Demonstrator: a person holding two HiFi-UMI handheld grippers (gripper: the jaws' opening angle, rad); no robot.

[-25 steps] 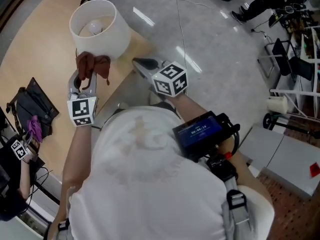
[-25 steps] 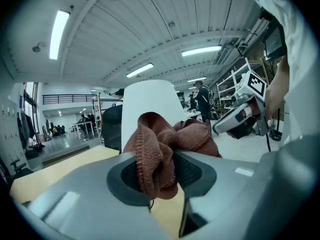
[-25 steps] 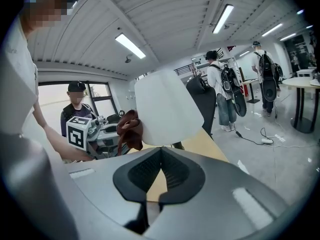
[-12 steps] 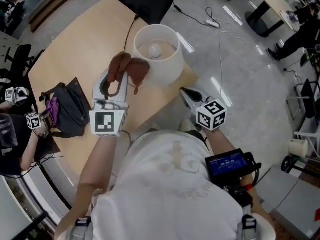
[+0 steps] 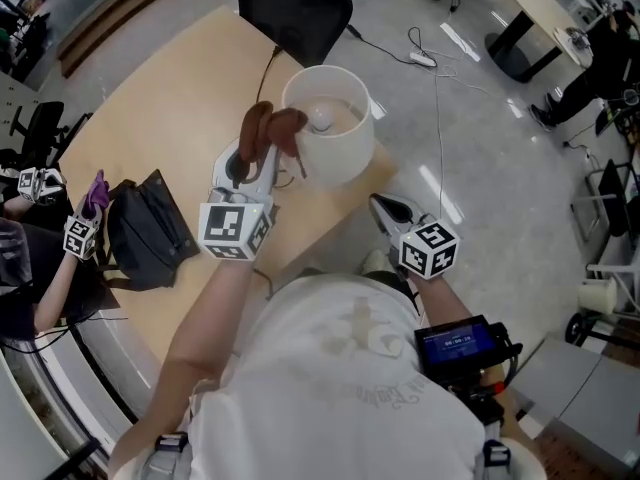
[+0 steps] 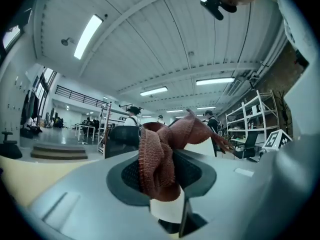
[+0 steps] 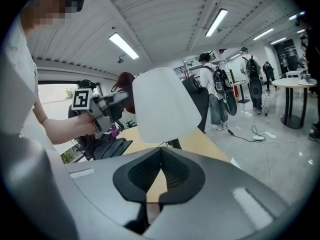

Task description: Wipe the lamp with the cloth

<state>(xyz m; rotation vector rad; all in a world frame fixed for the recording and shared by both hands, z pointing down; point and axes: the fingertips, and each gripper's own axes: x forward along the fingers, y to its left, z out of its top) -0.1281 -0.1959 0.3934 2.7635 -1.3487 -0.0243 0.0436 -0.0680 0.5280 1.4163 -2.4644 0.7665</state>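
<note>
The lamp's white shade stands on the wooden table, and its bulb shows inside from above. My left gripper is shut on a brown cloth, holding it at the shade's upper left rim. In the left gripper view the cloth is bunched between the jaws of the left gripper. My right gripper hangs off the table's near right edge, shut and empty. In the right gripper view, the right gripper looks at the shade with the cloth at its left.
A black bag lies on the table's left part. A black chair stands behind the lamp, whose cord runs back that way. Another person with grippers and a purple cloth sits at the left. Cables cross the floor at the right.
My left gripper has lifted the cloth from beside the shade's lower wall up to its top rim. The right gripper has stayed where it was.
</note>
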